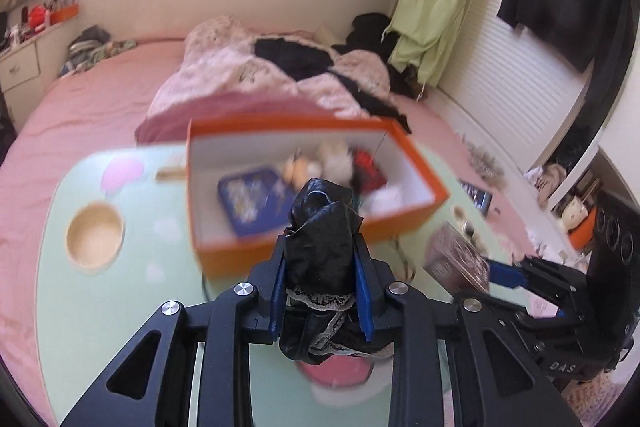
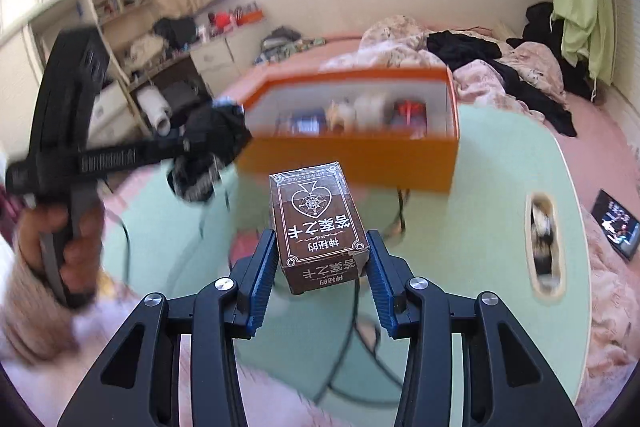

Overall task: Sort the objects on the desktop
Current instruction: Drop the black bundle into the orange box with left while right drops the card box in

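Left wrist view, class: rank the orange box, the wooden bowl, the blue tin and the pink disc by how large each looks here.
1. orange box
2. blue tin
3. wooden bowl
4. pink disc

The tin and bowl look close; blur and differing distance leave that pair unsure.

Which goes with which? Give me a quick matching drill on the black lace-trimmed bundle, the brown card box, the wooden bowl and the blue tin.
Things:
1. black lace-trimmed bundle
2. brown card box
3. wooden bowl
4. blue tin

Places:
A. inside the orange box
B. clamped in the right gripper
C. alone on the green table
D. clamped in the left gripper

Pairs: 1-D, 2-B, 3-C, 4-A
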### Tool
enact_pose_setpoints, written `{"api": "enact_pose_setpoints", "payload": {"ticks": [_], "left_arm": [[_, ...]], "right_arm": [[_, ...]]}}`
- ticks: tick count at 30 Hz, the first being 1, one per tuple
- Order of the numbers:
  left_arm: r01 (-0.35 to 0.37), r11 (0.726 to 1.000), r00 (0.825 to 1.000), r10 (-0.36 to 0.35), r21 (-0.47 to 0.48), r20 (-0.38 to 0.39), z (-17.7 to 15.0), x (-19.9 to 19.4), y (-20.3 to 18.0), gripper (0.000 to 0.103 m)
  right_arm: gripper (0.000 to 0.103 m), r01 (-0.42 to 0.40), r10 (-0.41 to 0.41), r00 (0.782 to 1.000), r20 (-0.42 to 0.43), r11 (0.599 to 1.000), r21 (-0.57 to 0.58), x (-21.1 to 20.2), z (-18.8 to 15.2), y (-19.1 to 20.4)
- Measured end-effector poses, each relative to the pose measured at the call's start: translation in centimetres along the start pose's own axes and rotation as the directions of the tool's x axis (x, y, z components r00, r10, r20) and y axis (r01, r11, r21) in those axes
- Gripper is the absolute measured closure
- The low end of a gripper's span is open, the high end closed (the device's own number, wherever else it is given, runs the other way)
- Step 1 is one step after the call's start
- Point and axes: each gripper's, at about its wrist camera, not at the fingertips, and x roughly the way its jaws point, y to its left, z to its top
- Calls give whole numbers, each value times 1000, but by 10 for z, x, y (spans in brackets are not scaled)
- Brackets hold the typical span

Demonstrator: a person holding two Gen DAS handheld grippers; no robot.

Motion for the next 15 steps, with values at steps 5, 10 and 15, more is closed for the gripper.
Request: {"api": "enact_pose_setpoints", "payload": {"ticks": [5,10,15], "left_arm": [[-62,998,998,62,-14,7,46,27,8,76],[-140,985,990,140,-103,-12,60,63,26,70],[-170,968,985,174,-183,11,52,65,37,12]], "right_arm": [[58,88,-88,996,13,996,-26,29,59,-6],[57,167,-168,985,-38,986,-29,77,95,-16],[47,199,-200,977,-78,980,-17,103,105,-25]]}}
